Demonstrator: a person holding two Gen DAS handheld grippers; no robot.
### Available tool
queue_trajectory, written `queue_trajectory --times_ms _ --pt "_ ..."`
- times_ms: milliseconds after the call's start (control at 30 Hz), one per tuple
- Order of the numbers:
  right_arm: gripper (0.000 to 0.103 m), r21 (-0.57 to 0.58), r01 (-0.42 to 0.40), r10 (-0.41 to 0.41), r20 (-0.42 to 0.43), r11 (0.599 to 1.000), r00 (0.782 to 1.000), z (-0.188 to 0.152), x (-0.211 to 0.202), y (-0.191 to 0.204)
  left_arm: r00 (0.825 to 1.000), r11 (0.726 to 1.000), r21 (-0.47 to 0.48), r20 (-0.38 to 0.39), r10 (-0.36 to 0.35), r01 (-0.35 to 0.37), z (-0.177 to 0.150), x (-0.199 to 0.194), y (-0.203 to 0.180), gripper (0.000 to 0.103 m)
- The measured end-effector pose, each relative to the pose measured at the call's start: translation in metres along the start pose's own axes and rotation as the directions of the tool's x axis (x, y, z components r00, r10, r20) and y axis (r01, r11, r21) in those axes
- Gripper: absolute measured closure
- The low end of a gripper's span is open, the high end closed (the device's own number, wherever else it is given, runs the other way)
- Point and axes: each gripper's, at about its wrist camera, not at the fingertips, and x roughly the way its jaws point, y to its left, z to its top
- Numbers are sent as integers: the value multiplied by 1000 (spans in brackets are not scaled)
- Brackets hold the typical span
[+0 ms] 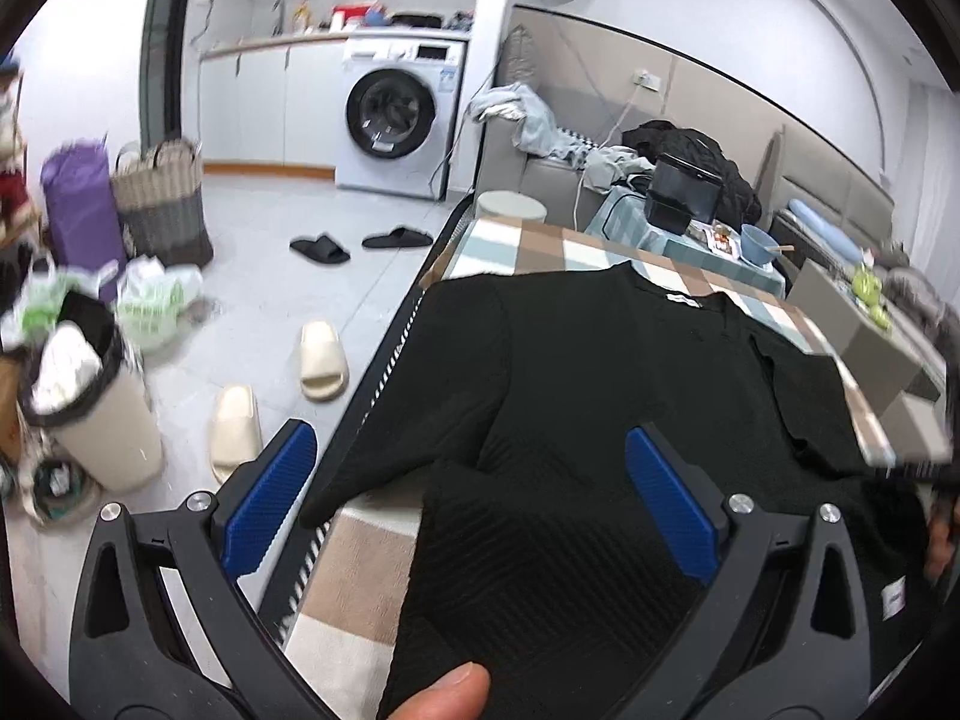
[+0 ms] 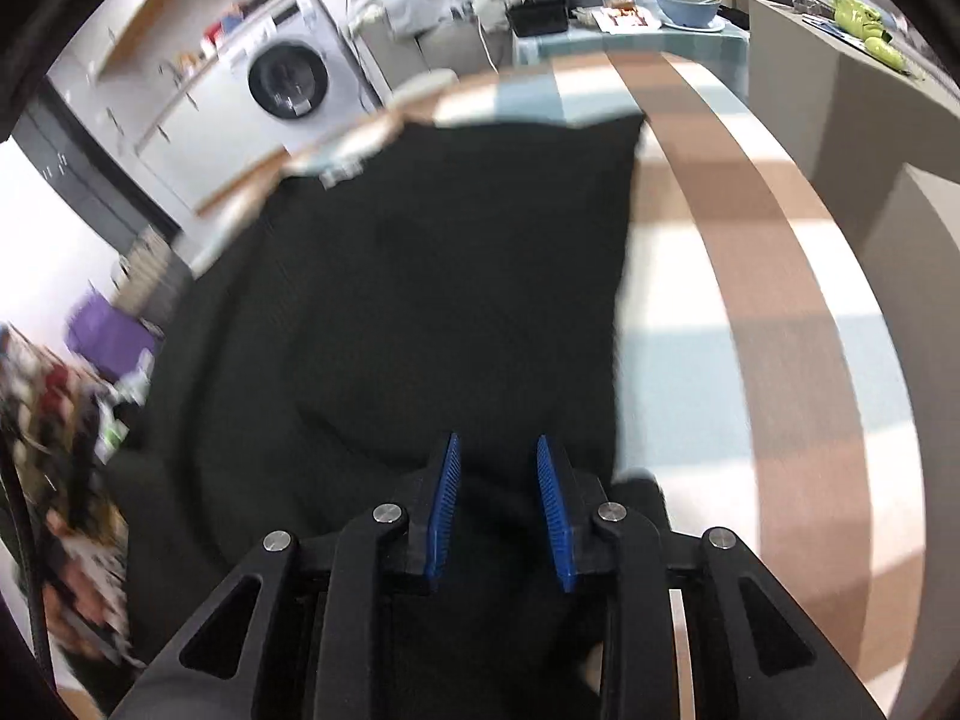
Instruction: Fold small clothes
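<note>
Black shirt spread flat over the checked blanket on the table, collar toward the far edge, one sleeve hanging off the left edge. Left gripper wide open right above the near part of the shirt, blue pads well apart, nothing pinched, a thumb poking in at the bottom. Right gripper over the shirt's near right side, pads a narrow gap apart, dark cloth showing in the gap, can't tell if actually touching; pretty blurry there. Further out: cream slippers and a bin on the floor left of the table, washing machine at the back wall, blue bowl past the far edge.
</note>
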Motion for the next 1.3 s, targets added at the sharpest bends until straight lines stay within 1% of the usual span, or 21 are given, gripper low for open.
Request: queue_trajectory --times_ms 100,167,233,333,400,467,500,600,633,700,733,900,933,967,1000,1033,1067,1133,1167,1200,1300 --pt "75 -4 38 -38 10 999 999 -20 -7 -6 1000 998 -57 -17 19 -20 0 3 23 1" --pt "72 -8 50 -49 48 999 998 -28 -19 -3 998 995 -84 -36 52 -55 -1 7 40 1" --pt "68 -10 20 -19 89 1000 996 -37 -33 2 995 988 -137 -70 67 -76 -4 13 58 1" --pt "63 16 -61 58 158 998 986 -42 -50 9 992 960 -275 -123 22 -55 -8 25 98 1" --pt "62 24 -107 100 187 994 977 -47 -60 12 989 927 -374 -149 -23 -34 -14 33 127 5" --pt "61 21 -131 125 196 991 973 -52 -67 17 981 883 -470 -179 -70 -23 -22 44 149 9" --pt "61 18 -140 134 198 990 971 -53 -68 19 977 861 -509 -181 -111 3 -26 50 160 13" --pt "60 32 -168 159 187 985 969 -50 -64 21 953 783 -618 -193 -234 67 -40 69 187 15" --pt "60 45 -176 165 181 983 969 -49 -62 19 933 727 -679 -184 -308 106 -48 79 196 15" --pt "60 75 -184 169 177 980 970 -50 -59 17 907 660 -739 -179 -380 131 -60 95 205 16" --pt "60 80 -186 169 178 979 969 -49 -57 14 898 638 -758 -177 -404 138 -65 102 208 16" --pt "60 106 -191 168 193 976 967 -52 -60 9 868 586 -798 -188 -459 137 -81 136 208 16" --pt "60 112 -189 165 194 976 967 -52 -60 7 870 579 -806 -193 -454 123 -79 140 204 23" --pt "60 118 -188 163 196 975 967 -52 -60 7 875 583 -805 -202 -440 107 -76 144 201 28" --pt "60 122 -187 161 198 975 967 -52 -61 6 881 596 -798 -215 -421 90 -73 147 197 38" --pt "60 125 -186 159 200 975 967 -52 -61 5 896 614 -786 -221 -384 69 -70 149 197 51" --pt "60 128 -185 156 206 974 966 -53 -62 4 906 620 -783 -226 -358 50 -59 148 187 60" --pt "60 137 -181 150 211 974 966 -55 -62 2 932 629 -777 -217 -290 14 -46 144 180 87" --pt "60 143 -180 147 212 973 966 -57 -62 1 943 643 -766 -214 -253 -1 -39 139 179 93" --pt "60 151 -179 144 215 972 966 -58 -62 0 956 674 -739 -203 -212 -8 -31 135 174 96" --pt "60 164 -182 144 222 969 964 -63 -63 -4 981 757 -653 -143 -132 7 0 115 152 98"
